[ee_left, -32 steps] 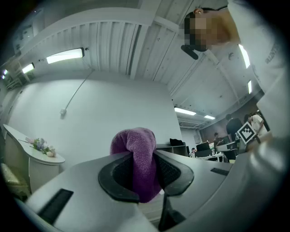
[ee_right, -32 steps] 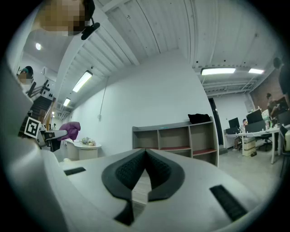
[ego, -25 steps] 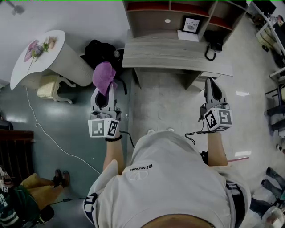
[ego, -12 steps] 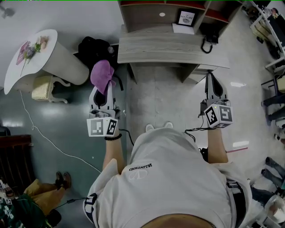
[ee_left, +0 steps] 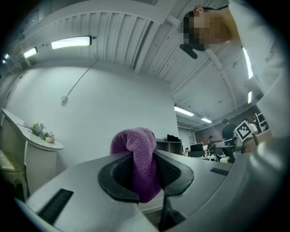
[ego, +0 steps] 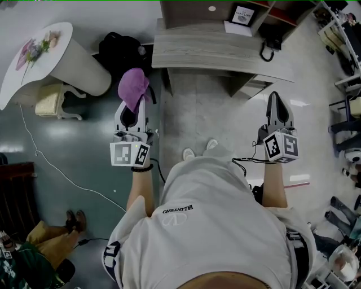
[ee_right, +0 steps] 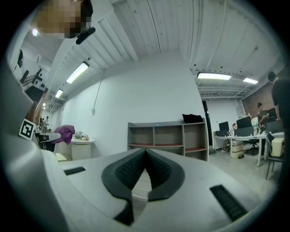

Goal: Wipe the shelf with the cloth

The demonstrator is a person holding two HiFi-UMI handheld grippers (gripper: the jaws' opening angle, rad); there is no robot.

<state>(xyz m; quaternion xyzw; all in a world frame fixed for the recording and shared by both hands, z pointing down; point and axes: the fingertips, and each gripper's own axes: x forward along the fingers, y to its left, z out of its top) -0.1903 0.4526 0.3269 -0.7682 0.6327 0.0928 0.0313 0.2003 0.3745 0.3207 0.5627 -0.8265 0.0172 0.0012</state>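
A purple cloth is bunched in my left gripper, which is shut on it; in the left gripper view the cloth bulges up between the two black pads. My right gripper is held out level with it, jaws closed and empty, its tips meeting in the right gripper view. The grey wooden shelf unit stands ahead of both, with open compartments and red-lined lower boards. Both grippers are well short of the shelf.
A small framed card and a black bag sit on the shelf. A dark backpack lies left of it, beside a white curved table with flowers. Cables trail on the floor. Desks and people fill the right side.
The person has shifted slightly; the shelf sits a bit differently in the head view. Both grippers keep the same hold and spacing.
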